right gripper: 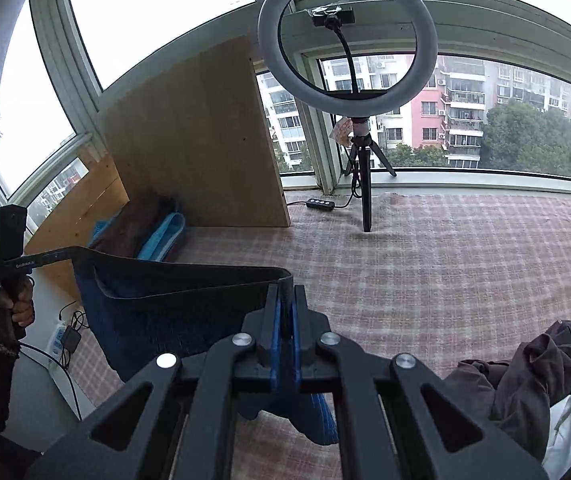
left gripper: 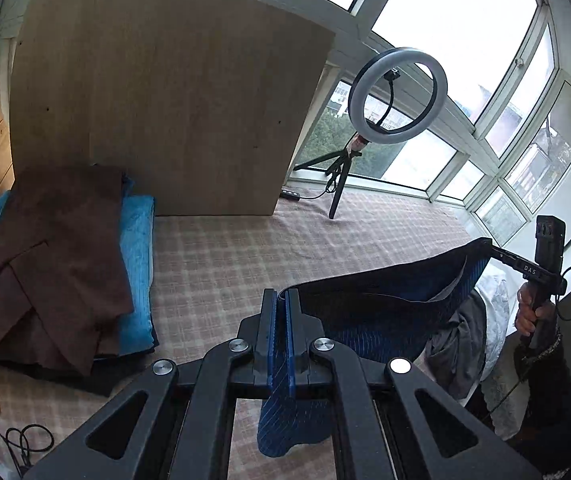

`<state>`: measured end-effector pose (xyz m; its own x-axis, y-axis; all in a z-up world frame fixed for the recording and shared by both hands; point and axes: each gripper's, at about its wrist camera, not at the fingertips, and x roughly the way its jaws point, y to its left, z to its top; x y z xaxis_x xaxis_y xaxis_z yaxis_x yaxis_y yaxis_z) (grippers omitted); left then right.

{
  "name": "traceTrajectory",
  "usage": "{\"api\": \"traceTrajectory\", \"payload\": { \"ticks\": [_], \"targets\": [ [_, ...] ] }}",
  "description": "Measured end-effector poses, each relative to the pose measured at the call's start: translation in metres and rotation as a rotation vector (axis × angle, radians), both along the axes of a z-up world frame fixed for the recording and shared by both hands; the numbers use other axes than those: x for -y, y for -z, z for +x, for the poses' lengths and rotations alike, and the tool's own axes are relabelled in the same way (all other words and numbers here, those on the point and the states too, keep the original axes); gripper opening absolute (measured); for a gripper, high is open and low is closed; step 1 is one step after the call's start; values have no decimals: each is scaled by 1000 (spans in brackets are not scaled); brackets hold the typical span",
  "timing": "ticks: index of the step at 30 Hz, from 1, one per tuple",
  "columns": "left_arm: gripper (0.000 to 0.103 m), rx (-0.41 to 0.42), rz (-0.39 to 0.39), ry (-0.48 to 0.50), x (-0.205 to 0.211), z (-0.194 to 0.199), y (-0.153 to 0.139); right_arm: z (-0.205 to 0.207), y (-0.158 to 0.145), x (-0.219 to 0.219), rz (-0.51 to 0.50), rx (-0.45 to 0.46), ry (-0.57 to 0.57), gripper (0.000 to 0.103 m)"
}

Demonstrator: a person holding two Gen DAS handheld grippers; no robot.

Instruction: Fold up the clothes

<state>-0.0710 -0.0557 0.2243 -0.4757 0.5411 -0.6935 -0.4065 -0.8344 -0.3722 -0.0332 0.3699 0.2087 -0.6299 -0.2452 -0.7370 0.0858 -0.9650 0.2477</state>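
I hold the dark blue striped garment (left gripper: 389,308) up in the air between my two tools, its top edge stretched as a band from one to the other, so its long axis runs straight across from my left gripper (left gripper: 281,304) to my right gripper (right gripper: 285,300). Both pairs of jaws are closed tight on that edge, each with a fold of blue cloth squeezed between the blue pads and a tail of it hanging down behind. The cloth sags in a pouch between them, above the checked cover (right gripper: 425,260); neither hand is nearer to it than the other, since each has a corner. Any fold, I judge, turns on laying that band down along the cover or bringing one corner across to the other. How far the garment hangs, and whether its lower hem touches the cover, I cannot make out: my own tool bodies hide it. A stack of brown and blue folded cloths (left gripper: 57,264) lies to the left by the wooden board (left gripper: 165,96), and a rumpled grey garment (right gripper: 525,372) sits to the right, partly cut off.
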Motion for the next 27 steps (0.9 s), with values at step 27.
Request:
{"api": "traceTrajectory", "payload": {
  "ticks": [27],
  "targets": [
    [0,288,-264,-68,-62,-130,197,-136,172,-26,-127,345,-4,33]
  ]
}}
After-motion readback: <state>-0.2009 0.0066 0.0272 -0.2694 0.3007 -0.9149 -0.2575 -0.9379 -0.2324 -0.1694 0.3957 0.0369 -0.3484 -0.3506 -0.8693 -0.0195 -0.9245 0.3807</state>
